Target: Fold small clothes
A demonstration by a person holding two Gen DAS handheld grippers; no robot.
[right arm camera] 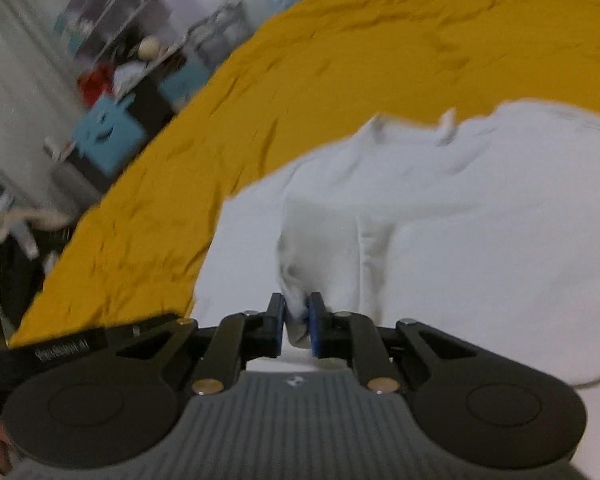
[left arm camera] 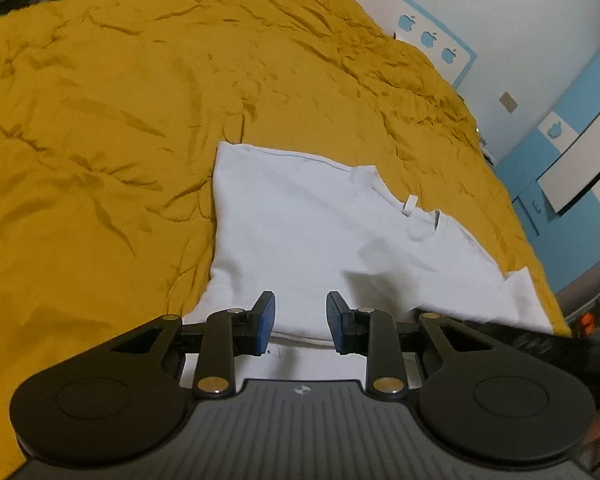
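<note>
A small white T-shirt (left arm camera: 320, 224) lies partly folded on a mustard-yellow bedspread (left arm camera: 100, 128), its collar and tag toward the right. My left gripper (left arm camera: 300, 316) is open and empty, hovering just above the shirt's near edge. In the right wrist view the same shirt (right arm camera: 440, 208) fills the right half of the frame. My right gripper (right arm camera: 297, 312) is shut on a bunched fold of the white shirt and lifts it a little off the bedspread (right arm camera: 340, 52).
A white and blue wall with apple cut-outs (left arm camera: 428, 38) and blue furniture (left arm camera: 572, 152) stand past the bed's right edge. In the right wrist view cluttered shelves and a blue box (right arm camera: 108, 136) stand beyond the bed's left edge.
</note>
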